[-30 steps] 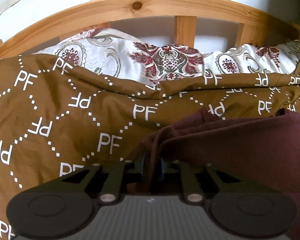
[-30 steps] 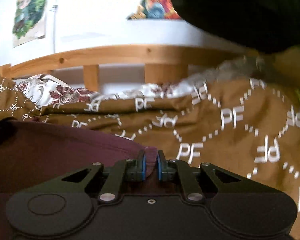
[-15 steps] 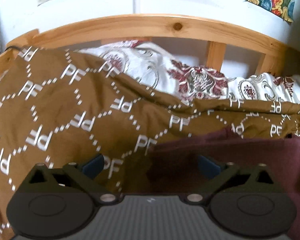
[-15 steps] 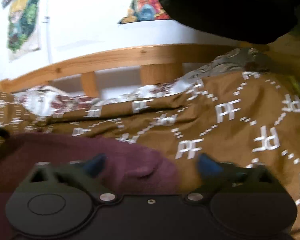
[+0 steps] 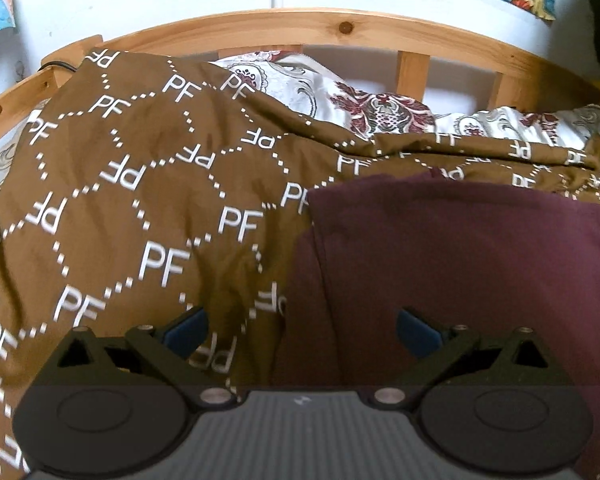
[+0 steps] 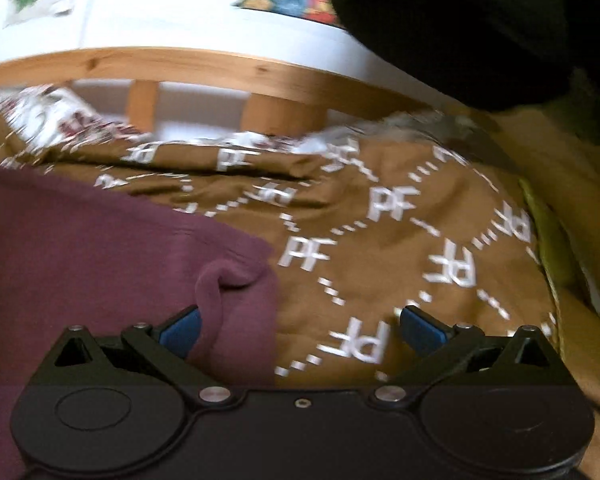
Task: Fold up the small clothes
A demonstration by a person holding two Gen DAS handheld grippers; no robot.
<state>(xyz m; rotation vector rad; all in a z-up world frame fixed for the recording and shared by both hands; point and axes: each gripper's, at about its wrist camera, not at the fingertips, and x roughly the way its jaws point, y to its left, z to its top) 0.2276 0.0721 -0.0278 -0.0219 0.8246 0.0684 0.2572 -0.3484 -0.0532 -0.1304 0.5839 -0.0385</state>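
Observation:
A dark maroon garment (image 5: pixel 460 256) lies on a brown bedspread printed with white PF letters (image 5: pixel 140 200). In the left wrist view its left edge runs just right of centre, and my left gripper (image 5: pixel 300 330) hangs open over that edge with nothing between its blue pads. In the right wrist view the same maroon garment (image 6: pixel 100 256) fills the lower left, with a small bunched fold at its right corner. My right gripper (image 6: pixel 300 326) stands wide open over that corner; its left fingertip (image 6: pixel 180 328) is beside the fold, not pinching it.
A curved wooden bed rail (image 5: pixel 340 28) with slats closes the far side, against a white wall with posters. A white floral pillow (image 5: pixel 380 108) lies behind the spread. A dark mass (image 6: pixel 480 20) fills the upper right of the right wrist view; a yellow-green strip (image 6: pixel 552 240) edges the bedspread.
Both grippers were shut on the maroon garment a second ago and have let it go, now wide open. The left gripper has slid left, so more bedspread shows. The right view has tilted slightly.

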